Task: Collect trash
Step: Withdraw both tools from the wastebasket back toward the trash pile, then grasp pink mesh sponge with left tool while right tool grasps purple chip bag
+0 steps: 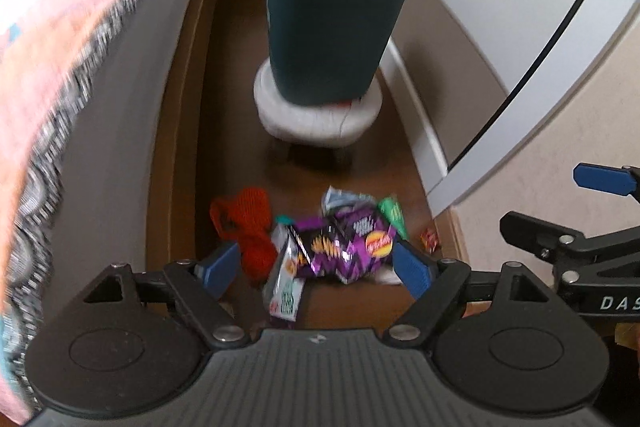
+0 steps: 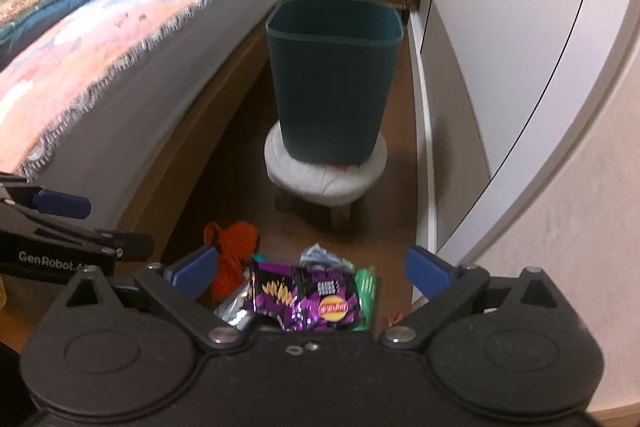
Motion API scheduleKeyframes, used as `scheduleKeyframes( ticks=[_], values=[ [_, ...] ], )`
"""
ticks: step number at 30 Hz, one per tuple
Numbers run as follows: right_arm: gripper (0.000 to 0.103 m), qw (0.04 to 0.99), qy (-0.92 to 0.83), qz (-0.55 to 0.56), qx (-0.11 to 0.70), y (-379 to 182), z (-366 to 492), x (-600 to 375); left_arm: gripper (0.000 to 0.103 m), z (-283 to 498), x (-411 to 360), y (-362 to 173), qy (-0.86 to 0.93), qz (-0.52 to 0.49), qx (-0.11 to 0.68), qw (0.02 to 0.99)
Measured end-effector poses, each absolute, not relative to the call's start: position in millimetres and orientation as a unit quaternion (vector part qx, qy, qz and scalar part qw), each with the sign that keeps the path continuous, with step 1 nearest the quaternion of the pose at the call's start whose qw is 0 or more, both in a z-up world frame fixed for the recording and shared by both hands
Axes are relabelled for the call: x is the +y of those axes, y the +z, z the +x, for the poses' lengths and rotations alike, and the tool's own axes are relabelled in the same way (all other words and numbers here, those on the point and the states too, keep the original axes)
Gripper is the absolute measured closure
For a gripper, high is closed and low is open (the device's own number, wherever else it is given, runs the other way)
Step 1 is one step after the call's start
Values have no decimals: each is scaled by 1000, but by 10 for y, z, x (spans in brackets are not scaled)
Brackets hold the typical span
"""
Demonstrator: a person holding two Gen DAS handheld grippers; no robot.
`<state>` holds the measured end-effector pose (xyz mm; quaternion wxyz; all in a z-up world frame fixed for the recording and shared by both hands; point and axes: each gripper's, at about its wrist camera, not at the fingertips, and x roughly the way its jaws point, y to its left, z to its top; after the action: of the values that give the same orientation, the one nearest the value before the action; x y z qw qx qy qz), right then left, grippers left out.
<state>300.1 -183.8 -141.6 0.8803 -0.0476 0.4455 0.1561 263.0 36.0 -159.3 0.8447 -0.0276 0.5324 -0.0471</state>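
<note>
Dark teal bin, upright on a low white cushioned stool that stands on the brown floor between the bed and the wall. In front of the stool, on the floor, a heap of trash: a purple snack bag at the centre, an orange net bag to its bed side, a green wrapper to its wall side, a pale crumpled packet between the purple bag and the stool, and a white-and-green packet on its near side. Left gripper and right gripper, both poised over the heap; jaws of each spread wide, blue pads flanking the purple bag, nothing held
</note>
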Motion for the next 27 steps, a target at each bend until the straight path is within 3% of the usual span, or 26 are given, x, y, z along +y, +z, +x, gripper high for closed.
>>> scheduleKeyframes(
  ticks=[27],
  values=[
    [2,778,200,-115,584,-3796,3798,-1523,18,3003,775,-4387,55,-93,732,673]
  ],
)
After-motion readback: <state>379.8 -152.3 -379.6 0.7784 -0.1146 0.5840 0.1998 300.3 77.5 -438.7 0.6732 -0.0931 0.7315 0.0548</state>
